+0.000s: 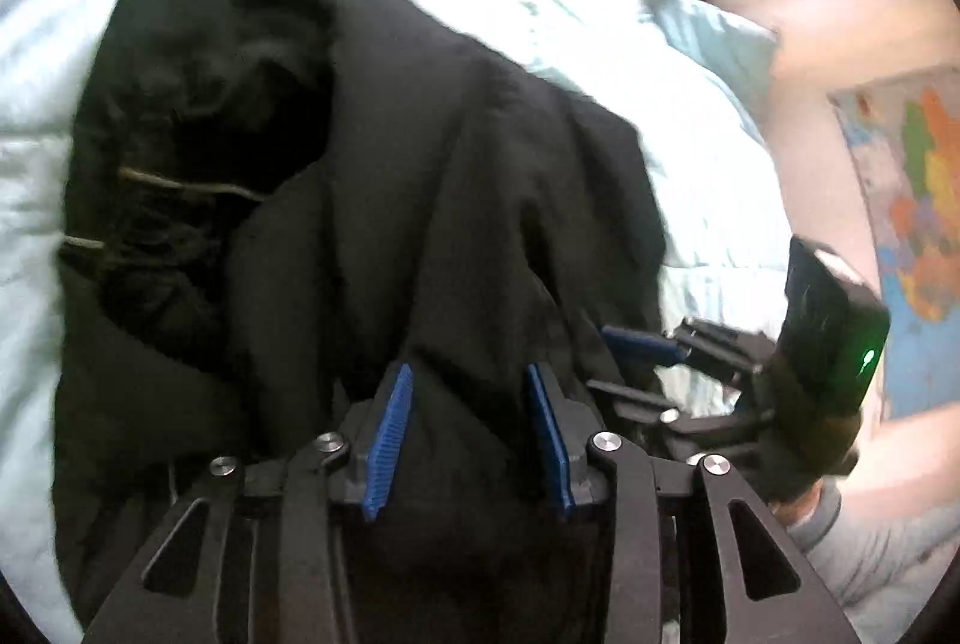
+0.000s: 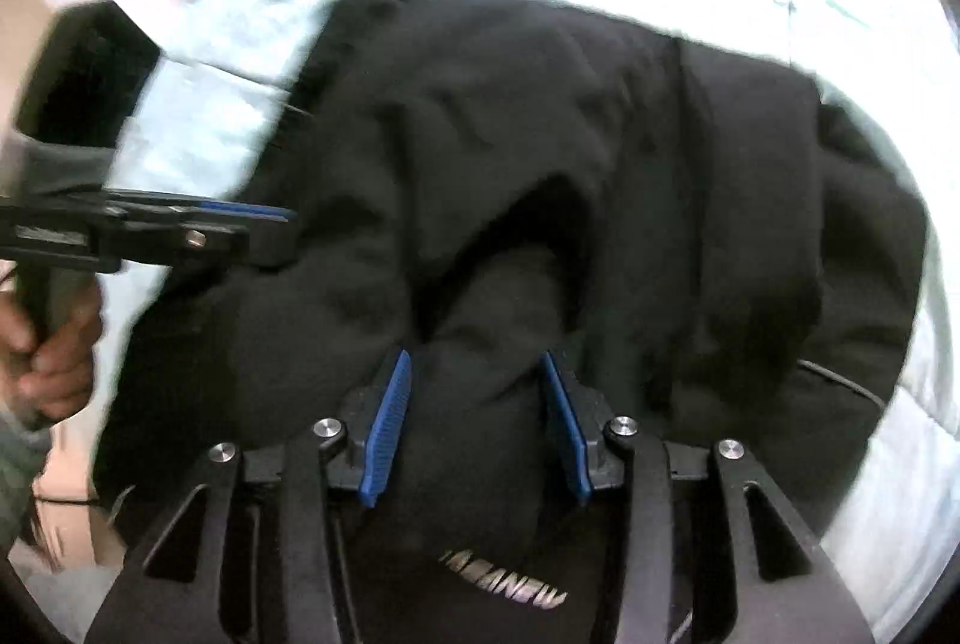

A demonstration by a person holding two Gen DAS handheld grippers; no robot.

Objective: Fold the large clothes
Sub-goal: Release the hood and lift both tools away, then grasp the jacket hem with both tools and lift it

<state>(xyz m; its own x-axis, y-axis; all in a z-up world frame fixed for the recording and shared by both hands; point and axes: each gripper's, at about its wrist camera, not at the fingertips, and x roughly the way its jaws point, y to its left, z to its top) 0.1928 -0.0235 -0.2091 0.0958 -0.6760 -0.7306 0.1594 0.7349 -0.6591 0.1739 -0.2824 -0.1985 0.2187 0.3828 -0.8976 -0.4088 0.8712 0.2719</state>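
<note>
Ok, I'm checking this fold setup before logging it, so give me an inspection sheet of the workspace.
Surface: pale bedding, rumpled.
Job's things: black jacket lying bunched on the bedding, light lettering near its close edge.
Clutter: nothing seen.
Grippers: left gripper and right gripper both open, blue pads apart over jacket folds, fabric between them but not pinched.
Cables: thin dark cord at the jacket's edge; drawcords.
Surroundings: pinkish wall, colourful map, grey sleeve.

Matt black cloth garment [image 1: 372, 200]; ribbed blue plastic fingers [image 1: 390, 440]
</note>
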